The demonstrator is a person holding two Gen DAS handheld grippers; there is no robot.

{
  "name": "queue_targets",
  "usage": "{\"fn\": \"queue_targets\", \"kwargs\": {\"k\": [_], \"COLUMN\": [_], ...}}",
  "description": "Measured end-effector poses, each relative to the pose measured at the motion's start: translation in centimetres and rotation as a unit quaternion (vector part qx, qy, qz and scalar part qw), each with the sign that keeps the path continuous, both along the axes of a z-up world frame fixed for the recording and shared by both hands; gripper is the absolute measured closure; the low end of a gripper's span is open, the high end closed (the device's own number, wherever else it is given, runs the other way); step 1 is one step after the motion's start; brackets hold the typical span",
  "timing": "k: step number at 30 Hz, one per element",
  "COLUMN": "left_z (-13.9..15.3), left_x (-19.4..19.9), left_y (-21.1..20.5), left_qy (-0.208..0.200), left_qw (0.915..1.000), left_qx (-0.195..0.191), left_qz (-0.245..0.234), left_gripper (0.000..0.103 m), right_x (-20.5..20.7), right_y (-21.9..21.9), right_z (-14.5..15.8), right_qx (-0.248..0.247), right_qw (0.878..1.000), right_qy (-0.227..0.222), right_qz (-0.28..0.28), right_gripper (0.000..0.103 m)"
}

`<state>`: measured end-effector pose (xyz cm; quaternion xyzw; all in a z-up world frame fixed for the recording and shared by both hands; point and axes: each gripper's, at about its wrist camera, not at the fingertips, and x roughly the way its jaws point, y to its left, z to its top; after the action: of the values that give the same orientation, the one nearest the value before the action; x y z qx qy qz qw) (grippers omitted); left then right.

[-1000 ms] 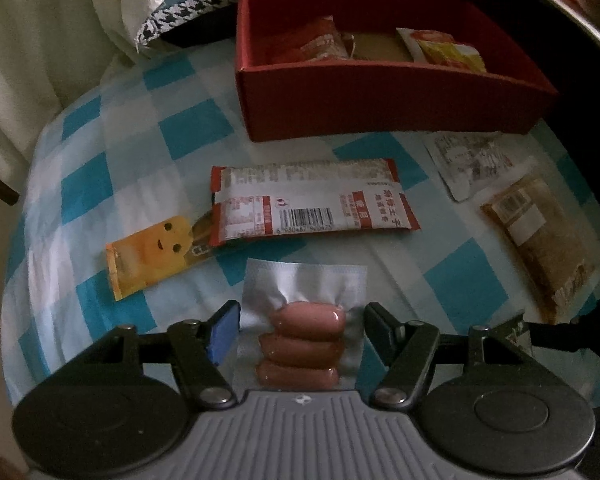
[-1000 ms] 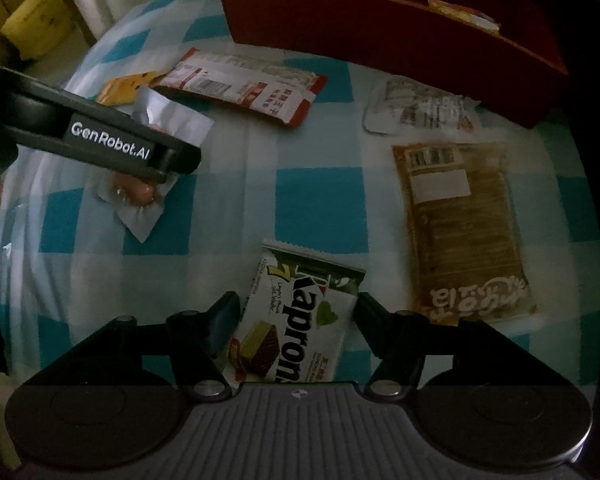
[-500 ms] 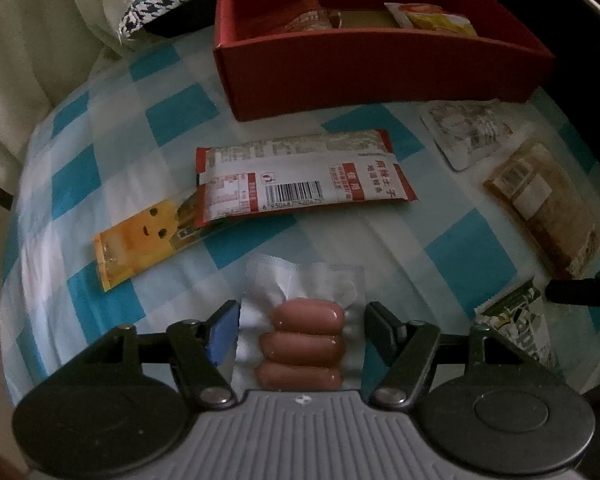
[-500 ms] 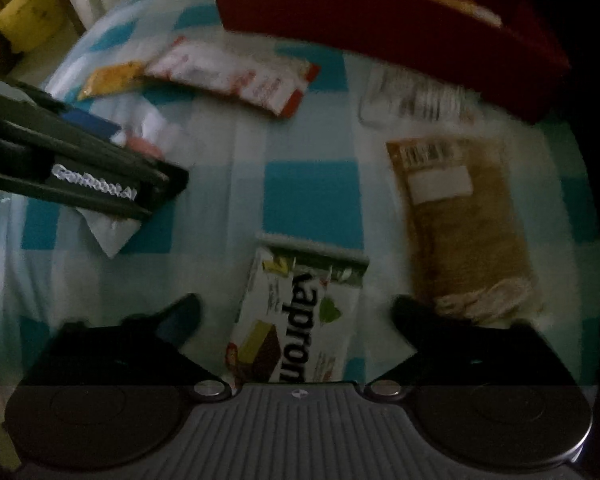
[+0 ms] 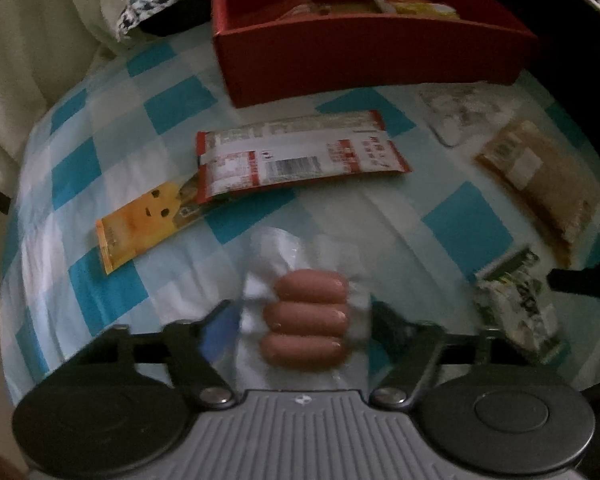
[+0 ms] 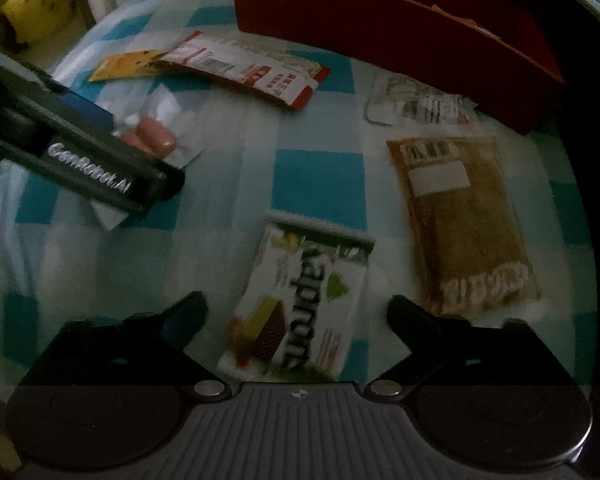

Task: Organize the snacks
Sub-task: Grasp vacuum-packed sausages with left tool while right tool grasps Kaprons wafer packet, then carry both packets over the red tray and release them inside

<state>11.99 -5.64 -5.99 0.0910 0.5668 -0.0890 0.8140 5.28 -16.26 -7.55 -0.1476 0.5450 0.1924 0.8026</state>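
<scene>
My left gripper (image 5: 302, 312) is shut on a clear pack of three sausages (image 5: 306, 316) and holds it lifted a little above the checked cloth; the pack also shows in the right wrist view (image 6: 156, 136). My right gripper (image 6: 296, 312) is open, its fingers either side of a white and green wafer pack (image 6: 304, 304) lying flat on the cloth. The red box (image 5: 364, 48) stands at the far side with several snack packs inside.
On the blue and white checked cloth (image 5: 472, 224) lie a red and white long pack (image 5: 300, 156), an orange pack with a face (image 5: 144, 224), a brown pack (image 6: 460, 216) and a white flat pack (image 6: 416, 100). Cushions and a curtain are at the far left.
My left gripper has lifted the sausage pack and moved toward the red box. My right gripper has opened wide and drawn back slightly from the wafer pack.
</scene>
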Motion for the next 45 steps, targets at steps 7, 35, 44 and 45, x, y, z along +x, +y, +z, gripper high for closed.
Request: {"fn": "queue_targets", "kwargs": {"k": [7,35,44,45], "left_z": [0.6,8.3,9.6,9.7], "left_x": [-0.8,3.6,4.7,4.9], "left_y": [-0.3,6.0,4.4,4.2], "left_qy": [0.013,-0.078,-0.091,-0.094], "left_qw": [0.9999,0.9851,0.9842,0.9838], "left_qx": [0.000,-0.115,-0.127,-0.129], "left_qz": [-0.001,0.101,0.083,0.082], "left_gripper": [0.041,0.041,0.041,0.041], "right_x": [-0.1,5.6,7.5,7.7], "right_y": [-1.6,-7.3,-8.9,-9.0], "right_z": [1.0,9.5,12.9,13.1], "right_qx": [0.022,0.165,0.195,0.197], "right_qw": [1.000,0.975,0.961,0.960], "right_qy": [0.008,-0.095,-0.141,-0.142], "right_qz": [-0.014,-0.113,-0.137,-0.138], "right_gripper": [0.035,0.036,0.036,0.036]}}
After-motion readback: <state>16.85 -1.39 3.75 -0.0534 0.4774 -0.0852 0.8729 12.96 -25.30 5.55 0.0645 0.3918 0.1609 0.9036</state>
